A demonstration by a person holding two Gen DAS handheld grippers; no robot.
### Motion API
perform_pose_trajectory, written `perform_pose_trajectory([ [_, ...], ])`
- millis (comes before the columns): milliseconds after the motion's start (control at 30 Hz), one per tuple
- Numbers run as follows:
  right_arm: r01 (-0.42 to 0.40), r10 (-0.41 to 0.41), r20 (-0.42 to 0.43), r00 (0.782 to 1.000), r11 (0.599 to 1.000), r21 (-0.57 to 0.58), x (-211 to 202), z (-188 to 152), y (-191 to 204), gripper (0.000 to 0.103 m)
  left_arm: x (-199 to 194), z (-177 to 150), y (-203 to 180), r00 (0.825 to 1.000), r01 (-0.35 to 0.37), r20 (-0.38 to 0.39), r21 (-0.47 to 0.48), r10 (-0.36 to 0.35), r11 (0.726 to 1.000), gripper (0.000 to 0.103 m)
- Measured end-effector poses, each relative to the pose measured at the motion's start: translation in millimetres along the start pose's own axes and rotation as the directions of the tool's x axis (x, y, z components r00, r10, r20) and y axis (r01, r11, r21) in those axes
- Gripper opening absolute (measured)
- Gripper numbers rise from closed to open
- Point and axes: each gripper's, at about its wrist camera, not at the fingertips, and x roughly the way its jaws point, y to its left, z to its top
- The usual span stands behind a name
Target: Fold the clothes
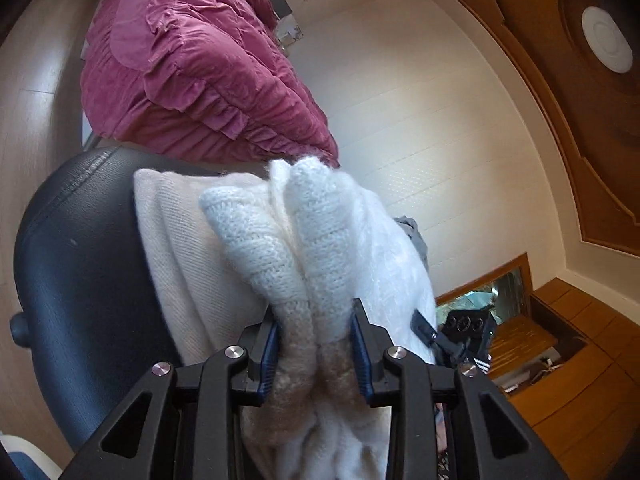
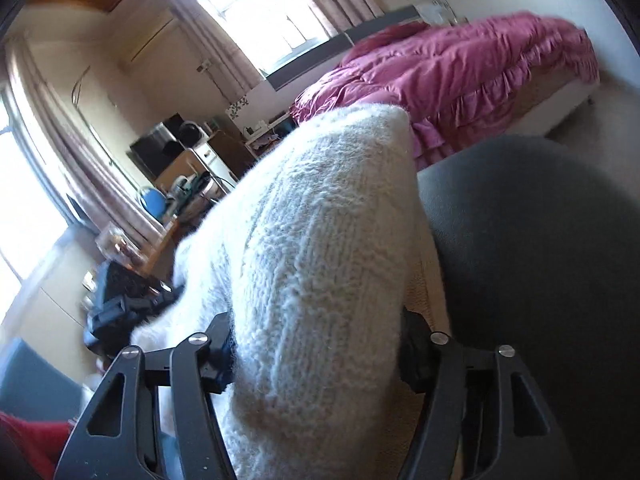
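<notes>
The left gripper [image 1: 316, 344] clamps a bunched fold of the white knit sweater [image 1: 304, 248] over a black chair [image 1: 80, 260]. The right gripper [image 2: 316, 354] grips a thick roll of it. Only the right view shows the window [image 2: 260, 4]; only the left shows the wooden ceiling [image 1: 560, 80].

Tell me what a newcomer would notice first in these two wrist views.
The fluffy white knitted sweater fills the middle of both views, bunched between the left tool and, in the other view, the right tool, both clamped on it. Beneath it sits a black padded leather chair. Behind, a magenta ruffled bedspread covers the bed.
</notes>
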Motion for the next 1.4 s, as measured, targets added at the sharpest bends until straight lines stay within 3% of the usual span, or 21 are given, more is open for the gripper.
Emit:
perform_pose_trajectory([
  [67,0.039,-0.039,0.000,0.999,0.998,-0.043,-5,7,5,0.062,-4,-6,-9,1.000,0.000,-0.020,0.011,0.000,1.000,0.031],
  [133,0.103,-0.105,-0.031,0.994,0.994,-0.047,2,10,-1,0.065,0,-8,-4,0.998,-0.053,-0.019,0.029,0.054,0.998,0.031],
  [200,0.145,-0.147,-0.034,0.989,0.988,-0.044,8,5,-10,0.078,-3,-9,7,0.995,-0.096,0.003,0.004,0.096,0.995,0.031],
  [267,0.175,-0.173,0.052,0.983,0.984,-0.037,-10,-2,-6,0.079,-10,-11,18,0.993,-0.110,0.028,-0.041,0.111,0.993,0.030],
  [367,0.303,-0.297,0.227,0.927,0.953,0.008,-48,-6,8,0.080,-38,-26,14,0.971,-0.192,0.145,0.000,0.190,0.981,0.028],
  [467,0.399,-0.362,0.296,0.884,0.914,-0.075,-67,-31,36,0.080,-51,-50,-10,0.951,-0.255,0.215,0.130,0.224,0.958,0.028],
  [533,0.461,-0.402,0.319,0.858,0.878,-0.134,-74,-52,54,0.077,-46,-71,-40,0.964,-0.220,0.204,0.248,0.171,0.944,0.028],
  [600,0.474,-0.415,0.302,0.858,0.866,-0.157,-72,-72,63,0.065,-27,-83,-64,0.982,-0.160,0.149,0.323,0.117,0.933,0.029],
  [700,0.458,-0.408,0.280,0.869,0.878,-0.140,-62,-102,65,0.056,0,-95,-76,0.980,-0.197,0.090,0.357,0.176,0.913,0.029],
  [767,0.449,-0.406,0.281,0.870,0.887,-0.107,-60,-121,63,0.056,18,-102,-85,0.975,-0.219,0.051,0.380,0.216,0.899,0.029],
  [867,0.411,-0.377,0.281,0.882,0.909,-0.071,-60,-129,54,0.056,40,-96,-75,0.975,-0.194,-0.048,0.295,0.218,0.935,0.029],
  [900,0.397,-0.365,0.285,0.886,0.916,-0.061,-63,-129,55,0.056,42,-94,-74,0.973,-0.209,-0.036,0.287,0.229,0.935,0.028],
  [967,0.374,-0.346,0.296,0.890,0.927,-0.041,-69,-128,58,0.056,43,-89,-75,0.968,-0.240,-0.004,0.286,0.252,0.928,0.009],
  [1000,0.371,-0.344,0.303,0.889,0.928,-0.034,-72,-127,58,0.056,40,-87,-77,0.964,-0.257,0.017,0.293,0.264,0.921,0.007],
  [1067,0.368,-0.338,0.333,0.880,0.930,-0.028,-83,-126,61,0.056,36,-83,-80,0.957,-0.289,0.057,0.307,0.286,0.907,0.006],
  [1133,0.358,-0.326,0.367,0.871,0.933,-0.022,-93,-123,65,0.056,21,-85,-89,0.939,-0.342,0.154,0.363,0.307,0.867,0.006],
  [1233,0.324,-0.287,0.410,0.866,0.946,-0.021,-101,-117,70,0.056,27,-88,-77,0.912,-0.410,0.158,0.382,0.379,0.828,0.006],
  [1300,0.287,-0.248,0.415,0.875,0.957,-0.033,-100,-115,72,0.056,36,-96,-60,0.909,-0.416,0.139,0.375,0.393,0.829,0.006],
  [1400,0.263,-0.203,0.396,0.895,0.959,-0.103,-87,-112,84,0.055,33,-100,-56,0.926,-0.377,0.165,0.362,0.339,0.853,0.010],
])
